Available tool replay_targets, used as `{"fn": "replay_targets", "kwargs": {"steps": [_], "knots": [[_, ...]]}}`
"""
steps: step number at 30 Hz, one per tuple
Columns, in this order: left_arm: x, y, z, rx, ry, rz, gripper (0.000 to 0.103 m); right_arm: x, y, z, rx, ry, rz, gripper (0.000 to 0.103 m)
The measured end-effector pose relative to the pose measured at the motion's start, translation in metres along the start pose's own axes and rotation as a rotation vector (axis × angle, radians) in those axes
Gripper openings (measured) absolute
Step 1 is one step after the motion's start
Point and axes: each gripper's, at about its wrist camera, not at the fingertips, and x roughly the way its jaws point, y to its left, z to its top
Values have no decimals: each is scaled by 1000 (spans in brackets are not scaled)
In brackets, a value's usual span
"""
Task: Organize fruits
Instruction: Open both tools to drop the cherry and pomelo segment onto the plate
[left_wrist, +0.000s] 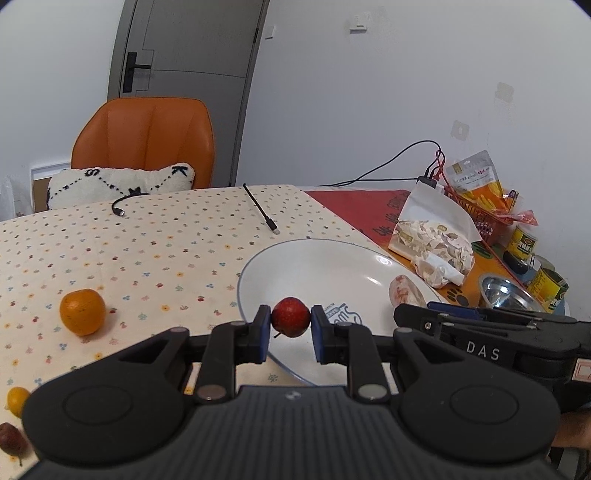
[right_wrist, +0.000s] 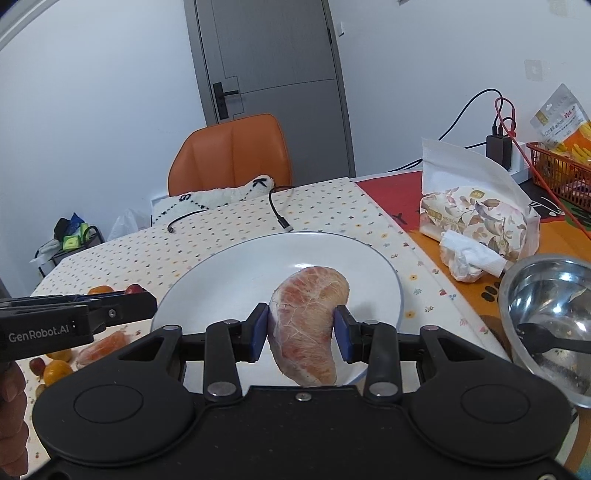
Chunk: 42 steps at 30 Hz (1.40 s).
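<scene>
My left gripper (left_wrist: 290, 325) is shut on a small red fruit (left_wrist: 291, 316) and holds it over the near rim of a white plate (left_wrist: 325, 266). My right gripper (right_wrist: 301, 330) is shut on a peeled pink pomelo segment (right_wrist: 308, 325) over the same plate (right_wrist: 236, 273); the segment also shows in the left wrist view (left_wrist: 404, 291). An orange (left_wrist: 82, 311), a small yellow fruit (left_wrist: 16, 400) and a dark red fruit (left_wrist: 9, 437) lie on the dotted tablecloth at the left. More small fruits (right_wrist: 55, 369) and another segment (right_wrist: 105, 341) lie left of the plate.
A tissue pack (right_wrist: 476, 221) and a steel bowl (right_wrist: 550, 314) with a black spoon sit right of the plate. A red basket (left_wrist: 476, 214) and yellow cans (left_wrist: 546, 288) stand at the far right. Two black cables (left_wrist: 260, 210) lie at the back. An orange chair (left_wrist: 147, 140) stands behind the table.
</scene>
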Motion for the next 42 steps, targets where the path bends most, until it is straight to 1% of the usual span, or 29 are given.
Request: {"fn": "replay_targets", "kwargs": {"steps": [6, 14, 16, 19, 24, 25, 27, 29, 30, 32, 34, 36, 42], "knots": [[13, -1, -3, -3, 26, 7, 21, 6, -3, -1, -10, 5, -7, 36], [20, 0, -1, -8, 42, 22, 22, 9, -2, 0, -31, 10, -25, 37], [19, -1, 0, -7, 37, 28, 22, 10, -2, -1, -32, 15, -22, 38], [18, 0, 1, -9, 38, 30, 25, 5, 0, -1, -44, -9, -29, 42], [9, 3, 2, -16, 36, 38, 26, -4, 1, 0, -32, -22, -18, 42], [6, 4, 2, -19, 35, 39, 27, -5, 1, -1, -25, -23, -14, 42], [0, 7, 3, -25, 28, 42, 32, -10, 3, -1, -13, -26, 0, 43], [-6, 10, 4, -31, 19, 48, 41, -14, 6, -2, -10, -36, 11, 49], [-9, 12, 4, -33, 15, 51, 44, -17, 8, -3, -10, -41, 16, 50], [-17, 15, 4, -42, 5, 51, 53, -22, 11, -3, -4, -49, 28, 55], [-23, 19, 5, -54, -5, 50, 57, -26, 12, -3, 6, -54, 43, 59], [-31, 23, 5, -63, -15, 53, 59, -30, 13, -4, 15, -62, 55, 61], [-53, 35, 3, -85, -49, 75, 60, -37, 20, -7, 26, -62, 98, 62]]}}
